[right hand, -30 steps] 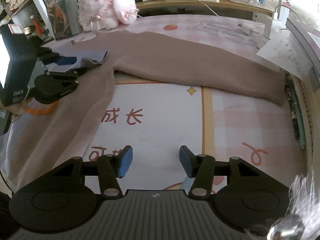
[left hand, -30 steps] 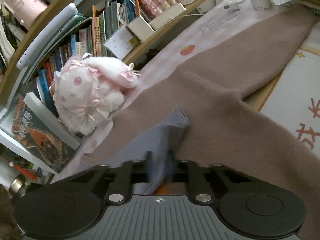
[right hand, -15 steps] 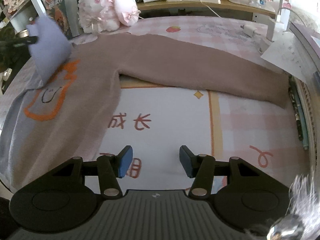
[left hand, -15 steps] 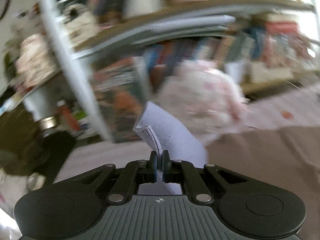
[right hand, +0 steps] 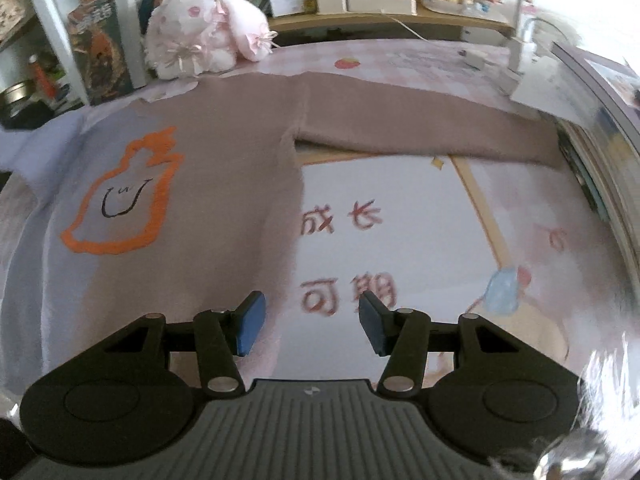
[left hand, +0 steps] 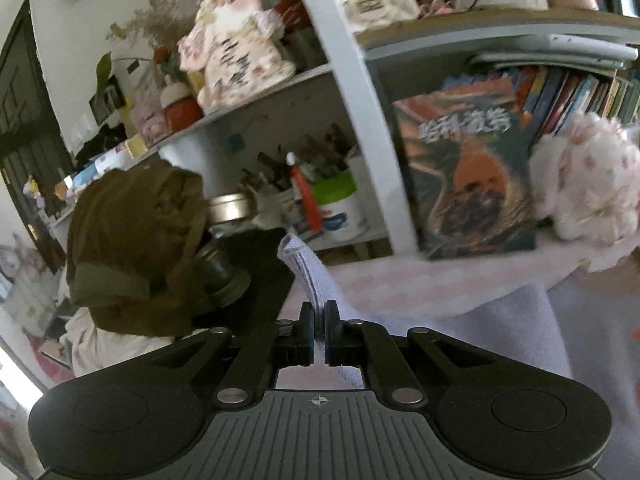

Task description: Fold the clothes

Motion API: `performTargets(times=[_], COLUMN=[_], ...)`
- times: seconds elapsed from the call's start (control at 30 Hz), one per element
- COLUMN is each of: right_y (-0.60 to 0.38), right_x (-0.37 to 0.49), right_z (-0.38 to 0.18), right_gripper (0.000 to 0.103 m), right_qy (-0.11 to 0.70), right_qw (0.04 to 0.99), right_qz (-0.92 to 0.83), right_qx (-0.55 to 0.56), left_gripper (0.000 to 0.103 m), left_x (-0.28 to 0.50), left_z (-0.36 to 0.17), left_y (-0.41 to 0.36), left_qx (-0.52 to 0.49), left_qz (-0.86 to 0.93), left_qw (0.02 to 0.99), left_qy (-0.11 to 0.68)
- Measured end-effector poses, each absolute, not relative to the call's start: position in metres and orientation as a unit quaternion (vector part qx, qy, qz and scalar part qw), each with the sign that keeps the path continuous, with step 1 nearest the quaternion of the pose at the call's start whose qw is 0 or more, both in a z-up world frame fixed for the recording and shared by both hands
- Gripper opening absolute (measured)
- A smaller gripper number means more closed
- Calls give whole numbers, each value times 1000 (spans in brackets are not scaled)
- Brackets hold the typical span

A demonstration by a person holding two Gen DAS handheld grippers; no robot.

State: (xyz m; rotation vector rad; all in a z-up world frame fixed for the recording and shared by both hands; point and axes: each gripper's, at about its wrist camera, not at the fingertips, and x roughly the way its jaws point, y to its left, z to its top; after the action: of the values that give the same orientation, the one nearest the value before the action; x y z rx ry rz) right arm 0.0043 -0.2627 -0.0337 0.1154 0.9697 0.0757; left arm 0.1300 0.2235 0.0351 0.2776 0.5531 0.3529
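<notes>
Your left hand-held gripper point(left hand: 319, 330), clamped on the lilac sleeve cuff point(left hand: 304, 268), has swung it off the sweater point(right hand: 192, 216), which now lies spread on the tabletop point(right hand: 400, 248), print showing, unfolded; your right hand-held gripper point(right hand: 312, 326) hovers half-open, empty.

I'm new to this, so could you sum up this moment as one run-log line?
task: fold clothes | left gripper: shut on lilac cuff | right gripper: open, empty | sweater: flat on desk

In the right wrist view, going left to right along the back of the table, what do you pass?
Upright book → pink plush toy → strawberry print on the table cover → white charger plug → loose sheet of paper.
</notes>
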Motion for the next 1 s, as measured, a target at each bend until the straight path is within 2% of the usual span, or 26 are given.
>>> performTargets(times=[0.33, 0.57, 0.67, 0.7, 0.73, 0.8, 0.93, 1.0], right_y=[-212, -203, -204, -204, -204, -204, -204, -205], right_x=[-35, -52, -55, -55, -56, -57, -58, -58], right_z=[-36, -35, -34, -34, -34, -33, -35, -37], right_gripper=[50, 50, 50, 50, 50, 50, 50, 50], right_qy=[460, 461, 461, 461, 461, 461, 461, 462], right_qw=[885, 884, 884, 884, 884, 884, 885, 884], right_qz=[-36, -59, -66, -66, -66, -64, -58, -57], right_qx=[57, 47, 43, 41, 39, 35, 32, 32], left_gripper=[5, 7, 17, 23, 35, 45, 64, 65], left_x=[123, 112, 106, 102, 96, 79, 35, 16], left_z=[13, 2, -1, 0, 1, 6, 7, -6], left_y=[297, 311, 310, 310, 309, 305, 284, 262], left_qx=[107, 102, 124, 131, 136, 130, 24, -29], left_qz=[183, 181, 193, 200, 207, 211, 130, 58], left_qw=[936, 935, 929, 927, 926, 928, 941, 937], left_qy=[282, 287, 290, 289, 286, 278, 310, 344])
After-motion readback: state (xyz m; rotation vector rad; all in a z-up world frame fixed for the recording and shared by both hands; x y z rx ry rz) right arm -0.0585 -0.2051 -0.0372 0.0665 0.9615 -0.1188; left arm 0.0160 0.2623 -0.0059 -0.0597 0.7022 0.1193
